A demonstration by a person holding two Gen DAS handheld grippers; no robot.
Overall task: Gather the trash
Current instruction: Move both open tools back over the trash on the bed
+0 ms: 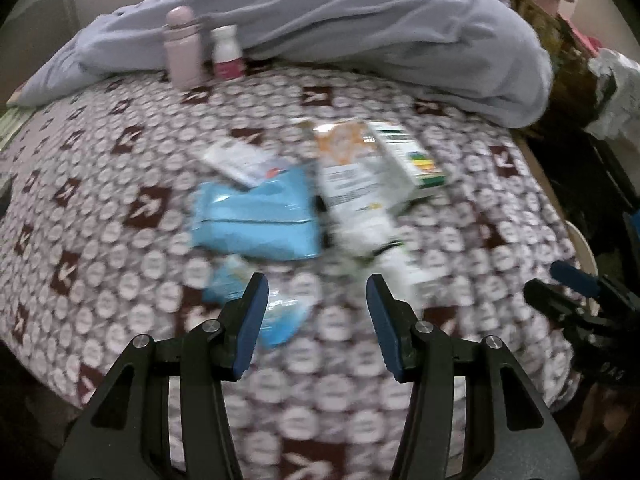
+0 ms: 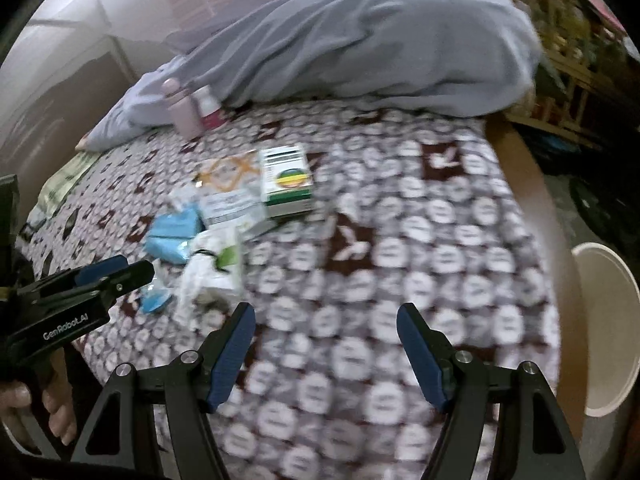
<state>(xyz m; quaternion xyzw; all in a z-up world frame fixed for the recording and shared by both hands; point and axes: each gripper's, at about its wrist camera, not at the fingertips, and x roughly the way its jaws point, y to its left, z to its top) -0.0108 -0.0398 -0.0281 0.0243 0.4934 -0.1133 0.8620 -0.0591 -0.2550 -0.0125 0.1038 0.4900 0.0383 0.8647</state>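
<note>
Both tools hang with fingers apart and empty: the left tool over the litter, the right tool over bare bedspread. The trash lies mid-bed: one green-and-white carton, one orange-printed box, one blue wipes pack, some blurred wrappers. Best to take the nearest small blue wrapper first, pinching low, then carry it to the one white bin beside the bed. Two bottles stand apart.

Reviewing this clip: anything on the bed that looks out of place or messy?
Yes. A loose heap of packaging lies mid-bed on the patterned brown-and-white bedspread: a blue plastic pack, a white-and-green carton, and a crumpled white wrapper, overlapping at odd angles. Two bottles, a pink bottle and a white one with a magenta label, stand upright by the grey duvet.
</note>
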